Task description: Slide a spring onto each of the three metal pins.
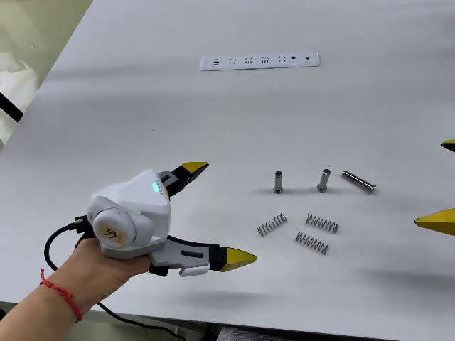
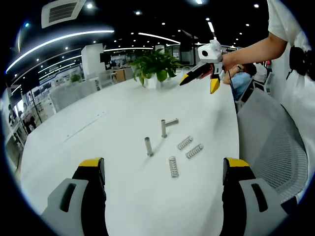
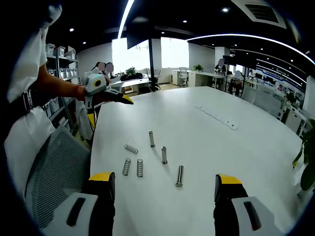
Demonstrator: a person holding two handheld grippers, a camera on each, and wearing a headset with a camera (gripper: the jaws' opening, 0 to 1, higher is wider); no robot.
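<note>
Steel on white tabletop [image 1: 142,92], head view: one short silver metal pin [image 1: 278,181] upright, a second pin [image 1: 324,180] upright beside it, a third pin [image 1: 358,181] lying flat. Three small coiled wire springs [image 1: 311,243] lie loose just nearer us. White, yellow-tipped left gripper [image 1: 220,213] hovers near them, jaws spread, empty; right gripper [image 1: 444,183] likewise released. Left gripper view: own jaws apart, springs [image 2: 173,166] beyond. Right gripper view: the third pin [image 3: 180,175] lies nearest. We judge springs light, squashy, apt to roll; pinch mid-coil, gently.
</note>
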